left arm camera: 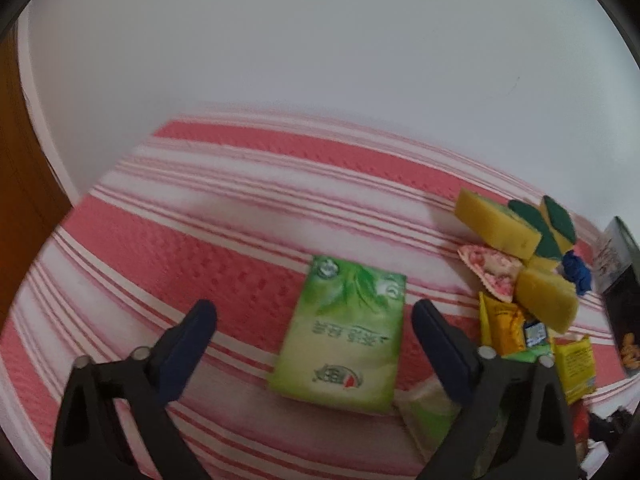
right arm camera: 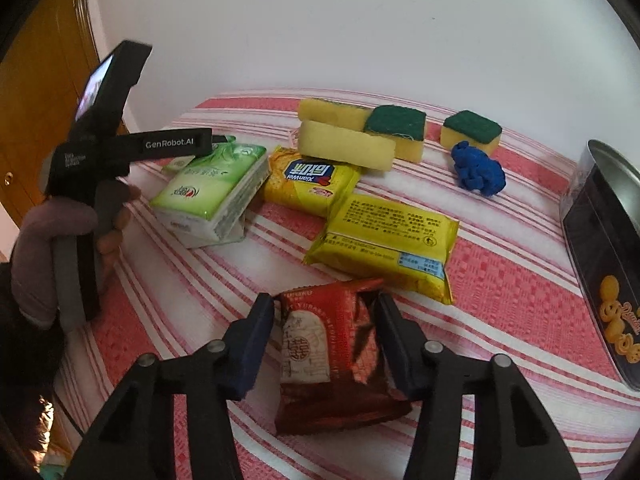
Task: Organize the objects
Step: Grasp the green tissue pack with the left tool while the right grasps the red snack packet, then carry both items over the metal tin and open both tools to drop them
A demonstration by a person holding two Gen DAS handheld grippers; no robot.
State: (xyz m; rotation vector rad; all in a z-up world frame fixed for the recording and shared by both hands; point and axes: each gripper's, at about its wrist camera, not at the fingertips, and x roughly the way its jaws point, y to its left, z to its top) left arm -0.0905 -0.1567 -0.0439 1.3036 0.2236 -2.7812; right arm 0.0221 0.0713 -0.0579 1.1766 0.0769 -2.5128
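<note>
My left gripper (left arm camera: 314, 318) is open and empty; a green tissue pack (left arm camera: 344, 334) lies on the striped cloth between and just beyond its fingers. The same pack (right arm camera: 212, 188) shows in the right wrist view, stacked on another, with the left gripper's body (right arm camera: 120, 148) above it. My right gripper (right arm camera: 326, 310) is shut on a red snack packet (right arm camera: 332, 356) and holds it low over the cloth. Two yellow snack packets (right arm camera: 384, 240) lie ahead of it. Yellow-green sponges (right arm camera: 360, 132) and a blue crumpled thing (right arm camera: 478, 170) lie farther back.
A dark cookie tin (right arm camera: 608, 248) stands open at the right edge. The red-and-white striped cloth (left arm camera: 200, 220) covers the surface up to a white wall. A wooden door (right arm camera: 40, 92) is at the left. A pink patterned packet (left arm camera: 494, 270) lies among the sponges (left arm camera: 498, 224).
</note>
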